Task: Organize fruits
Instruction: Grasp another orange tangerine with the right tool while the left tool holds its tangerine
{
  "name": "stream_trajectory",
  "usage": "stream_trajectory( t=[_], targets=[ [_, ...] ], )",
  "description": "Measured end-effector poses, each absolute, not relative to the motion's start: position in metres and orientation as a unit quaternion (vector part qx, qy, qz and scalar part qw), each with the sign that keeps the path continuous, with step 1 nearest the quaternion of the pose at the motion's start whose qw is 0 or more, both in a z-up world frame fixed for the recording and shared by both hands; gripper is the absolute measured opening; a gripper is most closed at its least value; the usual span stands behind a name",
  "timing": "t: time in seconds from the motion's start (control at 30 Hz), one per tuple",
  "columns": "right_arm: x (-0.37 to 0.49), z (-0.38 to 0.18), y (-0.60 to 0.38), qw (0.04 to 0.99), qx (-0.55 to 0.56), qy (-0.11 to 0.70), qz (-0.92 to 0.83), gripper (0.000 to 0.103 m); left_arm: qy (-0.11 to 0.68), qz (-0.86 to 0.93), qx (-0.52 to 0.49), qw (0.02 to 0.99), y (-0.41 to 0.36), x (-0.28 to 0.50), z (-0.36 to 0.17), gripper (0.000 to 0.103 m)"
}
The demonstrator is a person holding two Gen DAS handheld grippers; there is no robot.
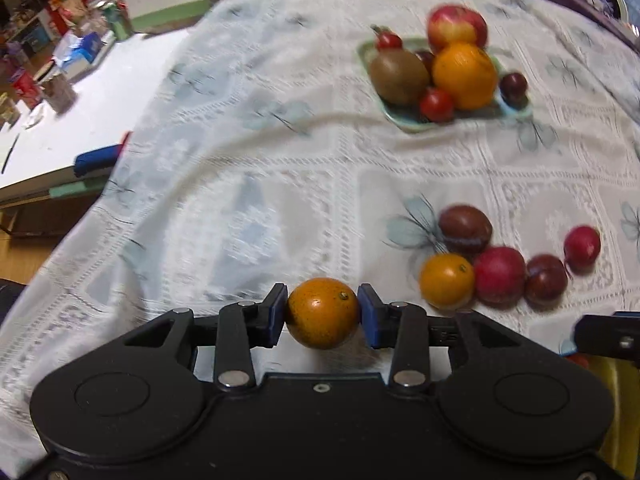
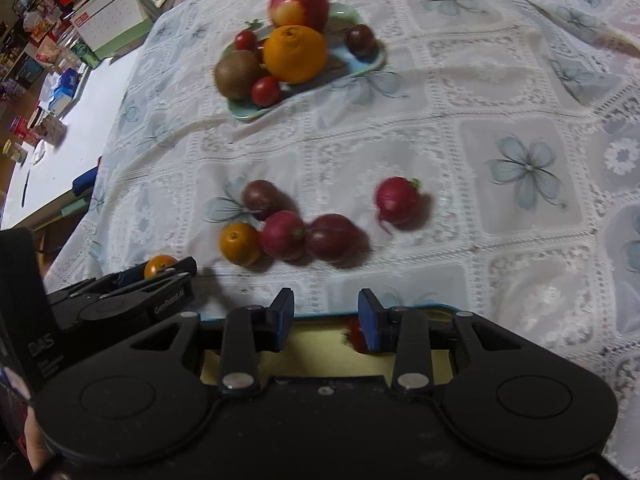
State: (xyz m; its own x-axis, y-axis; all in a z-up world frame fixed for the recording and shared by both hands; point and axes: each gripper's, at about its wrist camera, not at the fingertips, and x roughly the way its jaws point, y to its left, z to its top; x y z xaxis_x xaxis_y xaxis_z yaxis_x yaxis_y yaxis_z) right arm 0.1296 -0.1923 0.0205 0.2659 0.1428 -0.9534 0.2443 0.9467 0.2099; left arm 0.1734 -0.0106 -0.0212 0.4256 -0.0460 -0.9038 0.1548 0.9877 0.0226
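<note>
Left gripper (image 1: 322, 314) clamped on a small orange tomato (image 1: 322, 313), blue pads pressed to both its sides, low centre of the left wrist view, held above the white lace tablecloth (image 1: 240, 184). The same pair shows at lower left of the right wrist view, tomato (image 2: 159, 266) peeking out between the fingers.

Right gripper (image 2: 325, 319) has its jaws apart, nothing between the pads. It hangs over a blue-rimmed tray (image 2: 424, 309) with a yellowish floor at bottom centre; a red fruit (image 2: 355, 336) sits in it, partly hidden behind the right pad.

Loose pile on the cloth, mid-frame of the right wrist view: second orange tomato (image 2: 240, 243) touching a red radish (image 2: 282, 235), dark plum (image 2: 334, 237) just beside that, another dark plum (image 2: 262, 199) behind them. Lone radish (image 2: 397, 200) sits apart, to the right.

Upper centre of the right wrist view: pale green plate (image 2: 360, 66) piled with an apple (image 2: 300, 2), big orange (image 2: 295, 53), kiwi (image 2: 237, 74), two cherry tomatoes (image 2: 265, 91), and a dark plum (image 2: 360, 39) at its right edge.

White desk (image 2: 72, 128) with cluttered boxes along the left edge. Both views slightly motion-blurred.
</note>
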Motion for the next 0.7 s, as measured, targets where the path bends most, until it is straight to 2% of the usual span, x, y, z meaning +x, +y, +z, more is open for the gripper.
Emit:
stream_trajectory(
  t=[0.37,0.7],
  targets=[
    [0.179,0.002,-0.135,0.773,0.132,0.620,0.034,0.038,0.514,-0.048,0.014,0.857,0.041,0.163,0.000,0.048],
    [0.199,-0.027,-0.114,0.779,0.084,0.621,0.012,0.041,0.508,-0.061,-0.005,0.859,0.059,0.152,0.005,0.048]
  ],
)
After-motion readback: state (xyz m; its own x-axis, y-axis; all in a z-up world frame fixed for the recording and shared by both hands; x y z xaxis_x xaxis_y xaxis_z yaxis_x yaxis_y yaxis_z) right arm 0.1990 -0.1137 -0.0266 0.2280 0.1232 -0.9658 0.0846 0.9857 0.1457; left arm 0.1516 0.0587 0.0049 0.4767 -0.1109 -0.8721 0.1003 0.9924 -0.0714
